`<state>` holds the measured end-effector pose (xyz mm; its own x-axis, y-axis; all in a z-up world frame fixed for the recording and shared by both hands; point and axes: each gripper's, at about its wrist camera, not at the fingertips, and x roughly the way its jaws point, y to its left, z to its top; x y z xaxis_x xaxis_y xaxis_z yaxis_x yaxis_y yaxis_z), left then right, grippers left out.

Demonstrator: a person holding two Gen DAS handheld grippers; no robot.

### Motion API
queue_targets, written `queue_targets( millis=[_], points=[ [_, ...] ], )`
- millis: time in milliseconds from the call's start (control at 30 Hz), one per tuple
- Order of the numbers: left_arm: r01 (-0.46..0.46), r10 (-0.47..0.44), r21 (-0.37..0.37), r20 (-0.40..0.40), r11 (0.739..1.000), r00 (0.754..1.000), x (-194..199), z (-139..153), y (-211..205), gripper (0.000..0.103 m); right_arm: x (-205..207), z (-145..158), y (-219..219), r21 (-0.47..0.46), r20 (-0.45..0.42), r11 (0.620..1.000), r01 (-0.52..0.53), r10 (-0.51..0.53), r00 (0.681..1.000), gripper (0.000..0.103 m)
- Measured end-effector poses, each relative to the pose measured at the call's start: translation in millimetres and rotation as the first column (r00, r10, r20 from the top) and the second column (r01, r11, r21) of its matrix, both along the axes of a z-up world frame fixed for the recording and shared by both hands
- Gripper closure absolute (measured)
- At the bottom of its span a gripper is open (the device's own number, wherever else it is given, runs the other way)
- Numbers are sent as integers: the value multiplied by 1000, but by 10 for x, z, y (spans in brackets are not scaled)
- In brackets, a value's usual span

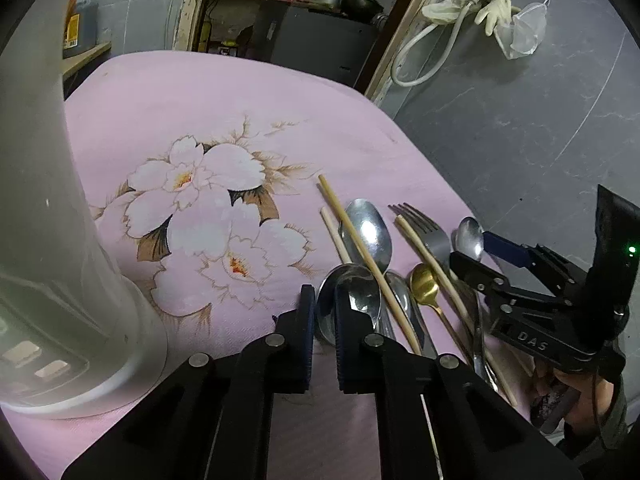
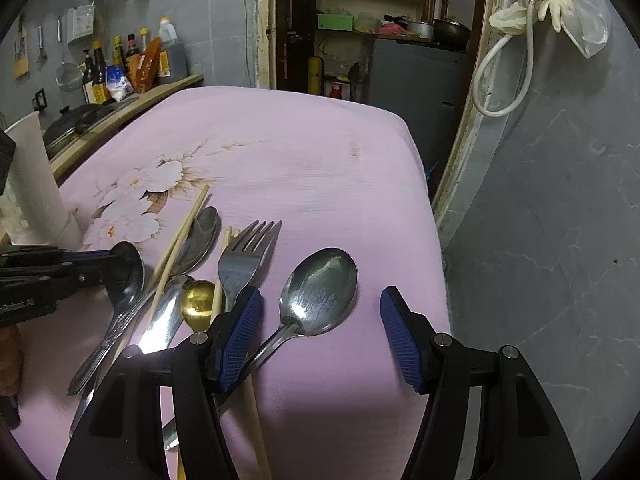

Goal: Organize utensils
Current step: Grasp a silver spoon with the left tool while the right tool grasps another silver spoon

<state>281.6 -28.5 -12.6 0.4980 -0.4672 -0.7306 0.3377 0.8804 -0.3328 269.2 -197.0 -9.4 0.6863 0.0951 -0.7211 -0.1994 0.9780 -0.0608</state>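
From the left wrist view, the left hand-held gripper (image 1: 322,308) has its blue-padded fingers straddling the bowl of a large steel spoon (image 1: 350,300) at the near end of the utensil pile on the pink floral-cloth table (image 1: 248,92). The jaws look nearly closed, but I cannot tell whether the pads actually bite. A good pick would clamp the neck rather than the slippery bowl, and lift straight up so the pale wooden chopstick (image 1: 370,264) lying across it is not dragged. The white plastic holder (image 1: 60,240) stands close on the left — a likely destination.

From the right wrist view, the right hand-held gripper (image 2: 320,328) is spread wide, released, around a lone steel tablespoon (image 2: 320,288) lying apart from the pile; closing on its thin handle would be the surest hold. Handles run out of sight under both grippers.
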Motion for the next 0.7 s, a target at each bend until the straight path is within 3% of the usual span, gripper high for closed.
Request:
queue_targets(
  millis=[267, 333, 400, 467, 700],
  points=[
    [17, -16, -33, 42, 999, 999, -82, 98, 3, 102, 82, -10, -20, 45, -17, 999, 30, -30, 999, 42],
    [20, -17, -38, 59, 999, 998, -109, 117, -17, 102, 72, -7, -24, 54, -19, 998, 32, -31, 999, 46],
    [17, -13, -43, 84, 999, 996, -143, 162, -33, 102, 58, -3, -28, 64, -18, 997, 36, -35, 999, 61],
    [11, -6, -49, 111, 999, 994, -177, 208, -27, 102, 42, 4, -25, 73, -14, 997, 39, -38, 999, 69],
    [-4, 15, -52, 199, 999, 980, -337, 311, 10, 102, -40, 54, -56, 96, 31, 994, 46, -49, 998, 70]
  ],
)
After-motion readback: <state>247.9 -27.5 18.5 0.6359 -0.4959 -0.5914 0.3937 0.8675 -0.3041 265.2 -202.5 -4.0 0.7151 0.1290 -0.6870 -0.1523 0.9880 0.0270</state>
